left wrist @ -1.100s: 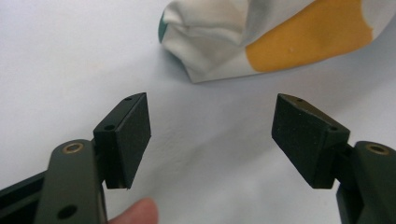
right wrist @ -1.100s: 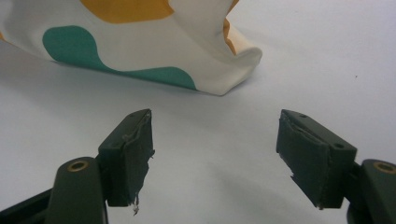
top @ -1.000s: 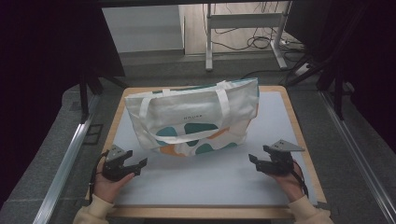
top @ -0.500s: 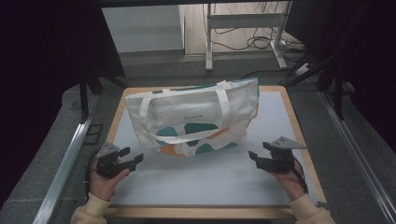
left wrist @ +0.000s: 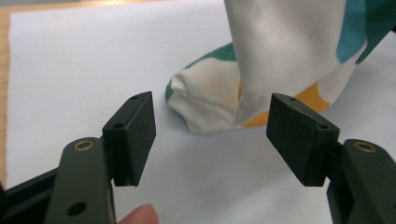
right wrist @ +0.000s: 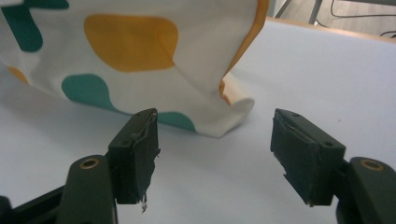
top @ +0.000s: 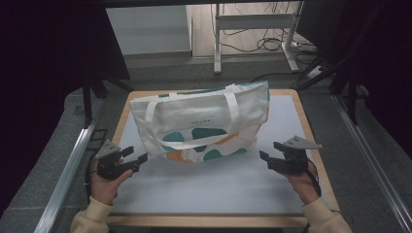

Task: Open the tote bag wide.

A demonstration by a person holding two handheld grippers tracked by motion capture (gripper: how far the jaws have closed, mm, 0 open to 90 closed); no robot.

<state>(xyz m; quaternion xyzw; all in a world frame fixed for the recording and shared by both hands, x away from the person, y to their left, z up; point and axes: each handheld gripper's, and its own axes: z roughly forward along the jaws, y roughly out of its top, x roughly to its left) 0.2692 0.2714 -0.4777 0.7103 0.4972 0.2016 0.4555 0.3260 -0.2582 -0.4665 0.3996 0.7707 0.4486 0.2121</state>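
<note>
White canvas, blotched teal and orange: the tote stands upright mid-table on the pale mat, handles up. Since a second ago both hands have drawn back toward the person, the left gripper most visibly, and both sets of jaws have just been closing a little with nothing between them. The right gripper also gapes empty, just beside the bag's lower corner. Neither touches the cloth; a grasp of the bag looks yet to begin.
</note>
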